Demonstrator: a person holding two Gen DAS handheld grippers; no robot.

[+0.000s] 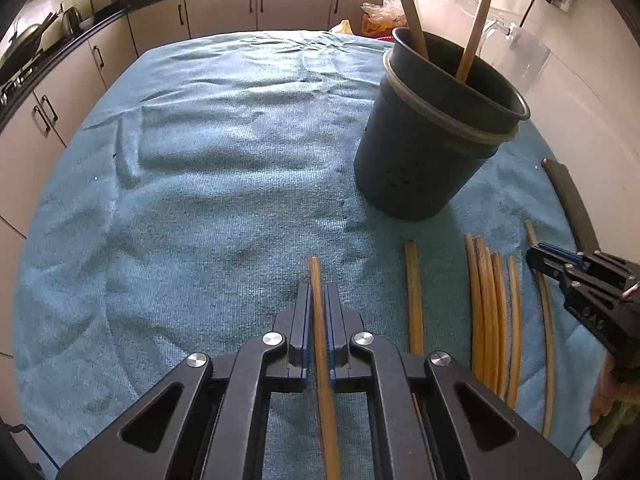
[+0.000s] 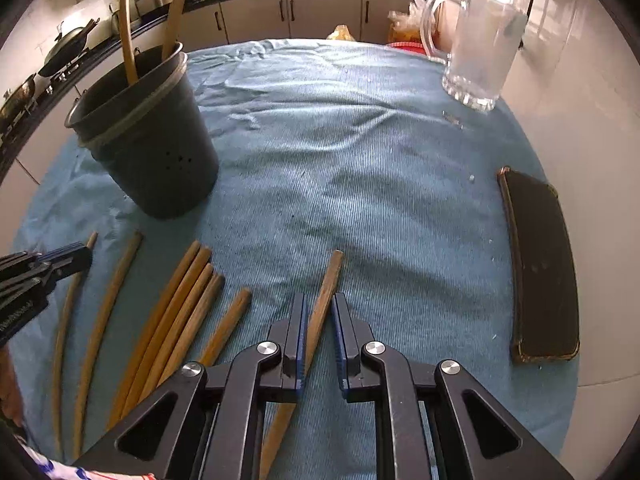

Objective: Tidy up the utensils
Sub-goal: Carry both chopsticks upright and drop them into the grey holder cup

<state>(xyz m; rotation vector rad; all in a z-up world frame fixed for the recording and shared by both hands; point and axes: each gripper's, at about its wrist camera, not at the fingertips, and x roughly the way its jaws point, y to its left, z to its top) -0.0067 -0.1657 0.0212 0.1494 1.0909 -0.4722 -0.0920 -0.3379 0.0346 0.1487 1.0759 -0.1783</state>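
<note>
Left gripper: clenched, both blue pads pressing a slim tan wooden chopstick that runs lengthwise between them, its tip poking out just past the fingertips.
Right gripper: not yet gripping. A second wooden chopstick lies slanted between the jaws, against one pad, with a sliver of gap at the other.
Step in hand: most likely each gripper is taking one chopstick to carry to the holder.
Doing it well, right: close squarely until both pads bear on the stick. Because it lies slanted, it may twist as the pads meet it, so it would help to line the jaws up with it first.
Doing it well, left: lift straight up off the ribbed blue towel, tip the stick toward upright, and lower it through the rim without knocking the sticks already inside.
Destination: dark round plastic utensil holder with a pale band below its rim, standing on the towel between and ahead of the two grippers.
Chopsticks in holder: two, leaning.
Chopsticks on towel: eight, counting the two in the jaws. The other six lie between the grippers, four of them bunched together.
Holders: one.
Other items: one clear glass jug and one flat dark case, both well clear.
</note>
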